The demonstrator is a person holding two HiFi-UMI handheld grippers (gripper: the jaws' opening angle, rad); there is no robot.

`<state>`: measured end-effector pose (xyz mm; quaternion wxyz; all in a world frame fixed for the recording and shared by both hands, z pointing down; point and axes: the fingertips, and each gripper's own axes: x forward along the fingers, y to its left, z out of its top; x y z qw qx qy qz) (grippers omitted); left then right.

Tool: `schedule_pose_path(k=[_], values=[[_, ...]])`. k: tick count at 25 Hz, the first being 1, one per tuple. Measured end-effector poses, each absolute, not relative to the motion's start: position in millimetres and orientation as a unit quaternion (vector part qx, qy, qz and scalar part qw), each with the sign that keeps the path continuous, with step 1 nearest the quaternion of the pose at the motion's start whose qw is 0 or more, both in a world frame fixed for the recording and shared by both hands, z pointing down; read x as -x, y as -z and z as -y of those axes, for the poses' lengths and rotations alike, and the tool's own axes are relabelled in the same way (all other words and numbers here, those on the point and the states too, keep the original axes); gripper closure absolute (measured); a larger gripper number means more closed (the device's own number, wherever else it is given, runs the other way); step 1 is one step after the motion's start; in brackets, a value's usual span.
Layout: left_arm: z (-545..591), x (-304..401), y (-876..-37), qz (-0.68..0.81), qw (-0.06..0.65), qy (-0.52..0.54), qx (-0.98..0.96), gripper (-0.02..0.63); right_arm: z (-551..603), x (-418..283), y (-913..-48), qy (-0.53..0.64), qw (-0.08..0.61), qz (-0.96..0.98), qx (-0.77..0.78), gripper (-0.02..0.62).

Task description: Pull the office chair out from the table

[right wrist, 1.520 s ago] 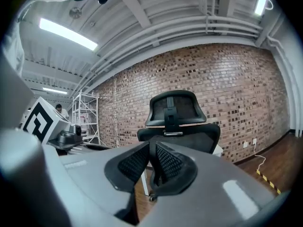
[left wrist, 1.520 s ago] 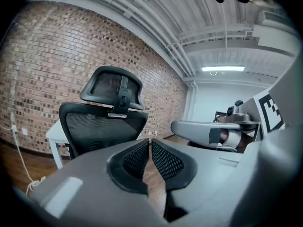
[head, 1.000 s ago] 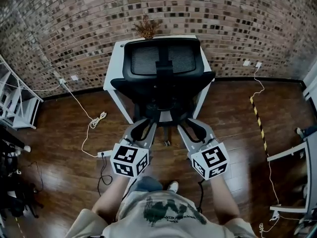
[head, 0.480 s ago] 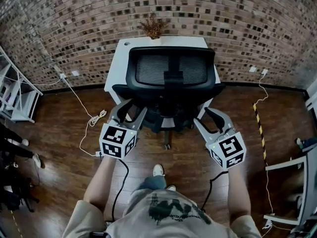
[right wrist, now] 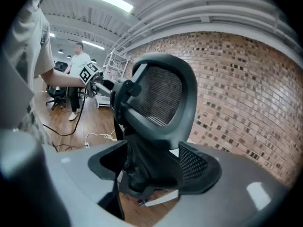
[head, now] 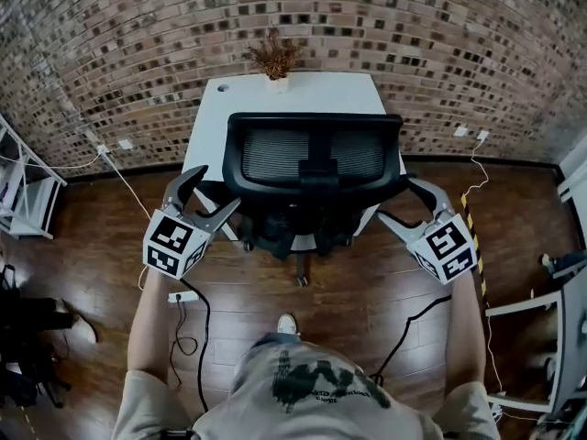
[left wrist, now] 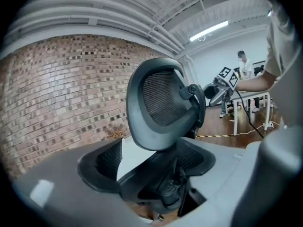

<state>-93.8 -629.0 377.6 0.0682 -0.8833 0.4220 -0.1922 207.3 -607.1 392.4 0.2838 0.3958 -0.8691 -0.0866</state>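
Seen from above, the office chair (head: 312,159) stands on the wood floor (head: 348,291) against the bench's (head: 303,90) near edge. Only the left gripper view shows a distant person (left wrist: 242,65). The left gripper (head: 213,193) and right gripper (head: 408,204) flank the chair, jaws opening wide and gripping nothing.

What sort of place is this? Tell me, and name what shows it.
Probably an open office or lab: a mesh chair at a white table, a brick wall and a wood floor.
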Motion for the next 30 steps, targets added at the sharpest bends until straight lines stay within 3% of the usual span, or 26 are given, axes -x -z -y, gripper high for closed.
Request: schedule_pose_path(k=[3, 18, 21, 25, 30], values=[[633, 91, -390, -0.375, 0.090, 0.233, 0.893, 0.232, 623, -224, -405, 0.087, 0.324, 0.861, -0.383, 0.242], [670, 69, -442, -0.271, 0.123, 0.340, 0.892, 0.215, 679, -208, -450, 0.104, 0.434, 0.841, -0.307, 0.235], [669, 71, -449, -0.259, 0.145, 0.372, 0.879, 0.235, 681, -207, -454, 0.104, 0.448, 0.839, -0.289, 0.235], [669, 75, -467, -0.246, 0.216, 0.454, 0.829, 0.347, 680, -209, -454, 0.102, 0.457, 0.838, -0.279, 0.238], [666, 74, -470, -0.237, 0.202, 0.464, 0.829, 0.351, 678, -211, -455, 0.117, 0.457, 0.835, -0.282, 0.247]])
